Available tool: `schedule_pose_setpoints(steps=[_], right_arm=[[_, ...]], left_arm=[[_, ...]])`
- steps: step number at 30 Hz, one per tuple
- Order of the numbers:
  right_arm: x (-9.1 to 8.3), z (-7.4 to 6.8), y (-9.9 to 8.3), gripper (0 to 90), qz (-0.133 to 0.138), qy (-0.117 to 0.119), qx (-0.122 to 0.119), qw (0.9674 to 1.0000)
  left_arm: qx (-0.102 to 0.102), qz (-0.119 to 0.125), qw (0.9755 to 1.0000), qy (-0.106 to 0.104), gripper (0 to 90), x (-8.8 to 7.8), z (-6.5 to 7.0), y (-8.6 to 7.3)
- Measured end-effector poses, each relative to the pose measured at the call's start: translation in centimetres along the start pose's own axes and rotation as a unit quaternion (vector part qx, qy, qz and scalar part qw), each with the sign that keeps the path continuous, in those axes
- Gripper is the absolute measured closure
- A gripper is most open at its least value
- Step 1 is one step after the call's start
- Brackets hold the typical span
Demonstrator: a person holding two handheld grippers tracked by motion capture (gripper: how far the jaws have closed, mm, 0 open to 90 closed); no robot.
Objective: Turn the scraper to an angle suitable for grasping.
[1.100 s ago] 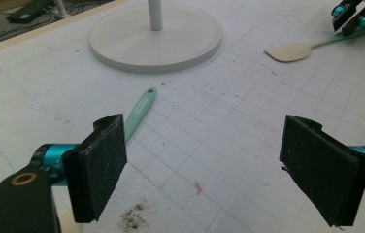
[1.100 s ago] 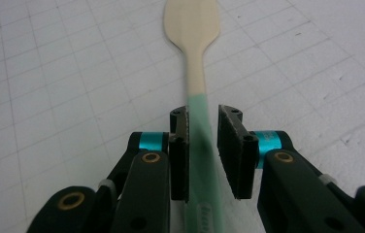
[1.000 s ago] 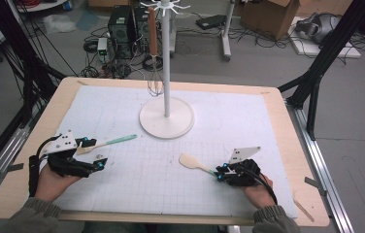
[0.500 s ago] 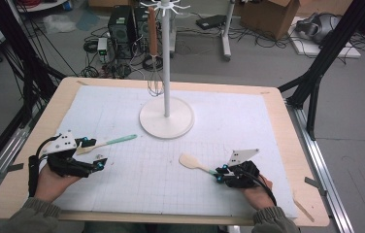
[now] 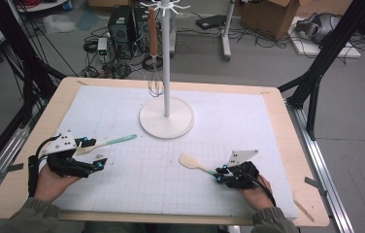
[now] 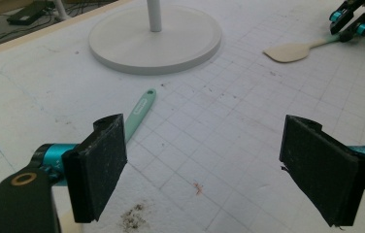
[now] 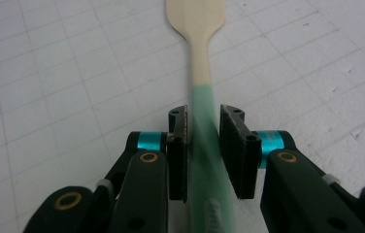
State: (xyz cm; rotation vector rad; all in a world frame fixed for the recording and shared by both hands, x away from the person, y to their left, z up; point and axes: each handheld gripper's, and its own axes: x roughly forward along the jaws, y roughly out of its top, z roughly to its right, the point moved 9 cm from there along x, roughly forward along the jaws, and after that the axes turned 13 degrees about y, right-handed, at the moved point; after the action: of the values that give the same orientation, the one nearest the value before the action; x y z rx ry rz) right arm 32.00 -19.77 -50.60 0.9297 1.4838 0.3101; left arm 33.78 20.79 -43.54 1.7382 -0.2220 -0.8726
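Two claws | right claw [image 7: 204,141] clamps spatula [image 7: 197,29] | left claw [image 6: 219,170] agape

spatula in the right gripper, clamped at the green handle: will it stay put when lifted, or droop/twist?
The spatula looks thin and flat, probably light. The right gripper pinches it far down the green handle, with the cream blade well ahead, so the blade end may sag or pivot a little. The handle looks smooth, so it could slip if swung quickly.
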Motion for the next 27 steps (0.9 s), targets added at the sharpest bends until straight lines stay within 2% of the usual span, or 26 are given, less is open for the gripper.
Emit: schedule_pose_setpoints(steps=[27], right_arm=[[0.07, -0.03, 0.04, 73.7, -0.004, 0.002, 0.005, 1.0000]], left_arm=[[0.001, -0.001, 1.0000, 0.001, 17.7, 0.01, -0.17, -0.04]])
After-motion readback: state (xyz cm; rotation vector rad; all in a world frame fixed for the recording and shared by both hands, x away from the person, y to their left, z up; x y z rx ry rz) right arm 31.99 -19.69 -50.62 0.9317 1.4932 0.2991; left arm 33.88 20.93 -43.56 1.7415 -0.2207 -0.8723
